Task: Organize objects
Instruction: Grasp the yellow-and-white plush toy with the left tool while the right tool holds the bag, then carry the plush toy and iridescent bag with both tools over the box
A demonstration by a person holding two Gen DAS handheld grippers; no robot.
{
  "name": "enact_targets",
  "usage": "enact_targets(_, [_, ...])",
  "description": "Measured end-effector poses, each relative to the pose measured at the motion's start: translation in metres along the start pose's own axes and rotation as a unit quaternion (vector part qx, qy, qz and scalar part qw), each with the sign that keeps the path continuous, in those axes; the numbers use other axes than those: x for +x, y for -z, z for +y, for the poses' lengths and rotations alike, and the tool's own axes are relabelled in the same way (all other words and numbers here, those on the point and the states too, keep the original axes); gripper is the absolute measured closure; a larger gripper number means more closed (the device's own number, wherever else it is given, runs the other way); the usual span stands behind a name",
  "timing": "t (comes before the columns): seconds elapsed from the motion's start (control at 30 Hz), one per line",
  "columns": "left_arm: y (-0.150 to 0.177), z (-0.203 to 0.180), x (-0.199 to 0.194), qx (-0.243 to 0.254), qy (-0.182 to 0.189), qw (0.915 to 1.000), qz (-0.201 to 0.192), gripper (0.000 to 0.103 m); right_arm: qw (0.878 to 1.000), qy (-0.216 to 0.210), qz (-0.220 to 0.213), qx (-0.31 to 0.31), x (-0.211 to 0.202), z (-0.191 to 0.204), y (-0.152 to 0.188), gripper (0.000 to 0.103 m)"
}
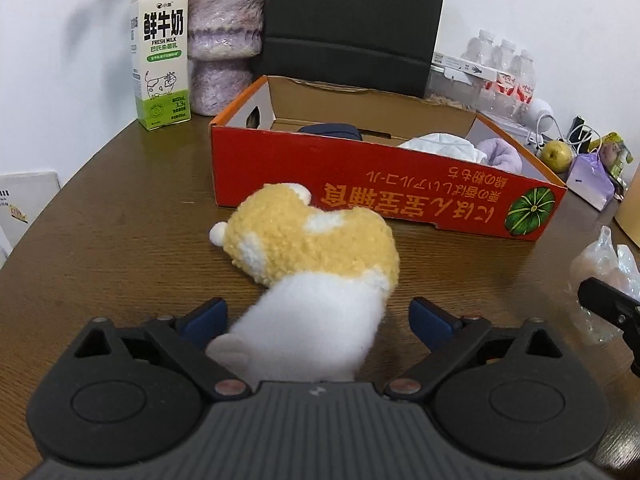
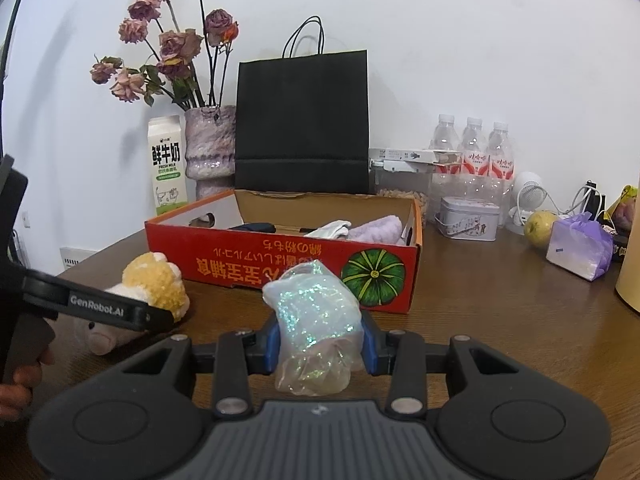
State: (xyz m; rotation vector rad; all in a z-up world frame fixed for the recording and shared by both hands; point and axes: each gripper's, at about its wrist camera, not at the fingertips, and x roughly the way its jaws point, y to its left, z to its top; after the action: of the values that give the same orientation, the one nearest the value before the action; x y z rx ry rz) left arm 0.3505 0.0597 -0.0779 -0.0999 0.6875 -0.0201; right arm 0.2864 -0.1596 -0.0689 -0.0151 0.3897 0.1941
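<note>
Your left tongs [image 1: 318, 322] stand spread wide around the plush toy [image 1: 316, 256], pads clear of it; it lies on the worktop [image 1: 120, 240] just before the red box [image 1: 384, 184]. Your right tongs [image 2: 320, 350] are clenched on the glittery plastic bag [image 2: 316, 320].

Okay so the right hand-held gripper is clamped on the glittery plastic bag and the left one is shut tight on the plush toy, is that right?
Not quite. The left hand-held gripper is open: in the left wrist view its fingers stand apart from the plush toy between them. The right hand-held gripper is indeed clamped on the glittery plastic bag.
</note>
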Motion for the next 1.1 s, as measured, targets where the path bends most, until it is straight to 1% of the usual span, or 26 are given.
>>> enact_targets(0.07, [0.0,0.001,0.001,-0.004,0.004,1.0,0.001,0.014,1.0,0.001,0.001,0.001,0.0,0.0,0.0,0.065])
enact_targets(0.13, [0.0,0.001,0.001,-0.005,0.006,1.0,-0.003,0.03,1.0,0.003,-0.001,0.003,0.0,0.0,0.0,0.065])
enact_targets(0.17, [0.0,0.001,0.0,-0.001,0.009,0.9999,-0.005,0.035,1.0,0.004,-0.001,0.003,0.001,0.0,0.0,0.065])
enact_targets(0.2, [0.001,-0.001,0.0,0.005,0.015,0.9999,-0.006,0.046,1.0,0.004,0.0,0.002,0.001,0.0,0.0,0.065])
enact_targets(0.23, [0.002,-0.002,-0.001,0.011,0.015,0.9998,-0.009,0.049,1.0,0.004,0.0,0.002,0.001,0.001,0.0,0.065])
enact_targets(0.3, [0.004,-0.004,-0.002,0.015,0.01,0.9997,-0.015,0.051,1.0,0.004,-0.001,0.001,0.001,0.001,0.0,0.065])
enact_targets(0.47, [0.008,-0.009,-0.008,0.027,0.0,0.9992,-0.03,0.052,1.0,0.006,-0.002,0.004,0.0,-0.001,0.0,0.065])
enact_targets(0.7, [0.015,-0.023,-0.036,0.043,-0.007,0.9954,-0.085,0.052,1.0,0.008,-0.012,0.007,-0.001,-0.002,0.0,0.065])
enact_targets(0.8, [0.02,-0.029,-0.047,0.049,-0.015,0.9933,-0.104,0.052,1.0,0.009,-0.017,0.003,-0.003,-0.001,0.0,0.065])
enact_targets(1.1, [0.032,-0.048,-0.074,0.064,-0.019,0.9856,-0.155,0.052,1.0,0.002,-0.025,0.003,-0.009,0.003,0.002,0.065])
